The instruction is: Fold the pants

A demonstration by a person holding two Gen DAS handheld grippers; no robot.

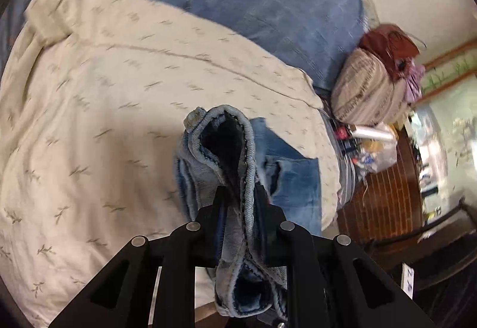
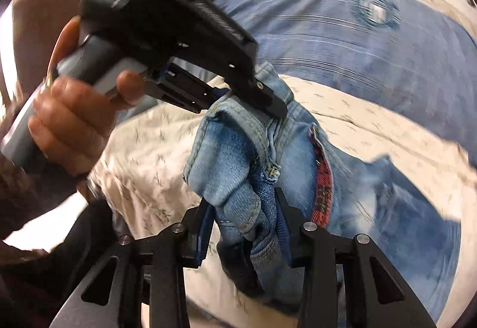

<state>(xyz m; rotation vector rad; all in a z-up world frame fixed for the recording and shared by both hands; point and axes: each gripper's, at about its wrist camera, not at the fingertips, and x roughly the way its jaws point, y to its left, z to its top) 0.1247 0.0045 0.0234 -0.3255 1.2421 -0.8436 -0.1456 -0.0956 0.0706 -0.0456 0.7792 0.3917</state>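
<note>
Jeans (image 2: 238, 155) bunched and lifted off the near edge of the bed (image 1: 89, 119); another blue denim piece lies flat at the far side. My left gripper (image 1: 238, 197) is clamped on a hemmed edge, and my right gripper (image 2: 244, 203) on a thick wad by the waistband. Denim looks heavy, limp, grippy, not fragile. I judge seams and waistband the safest holds; loose folds will sag.

I see faded light-blue jeans (image 2: 232, 155) with a red plaid lining strip (image 2: 323, 179), on my cream sheet (image 1: 98, 125) sprigged with small olive leaves.
</note>
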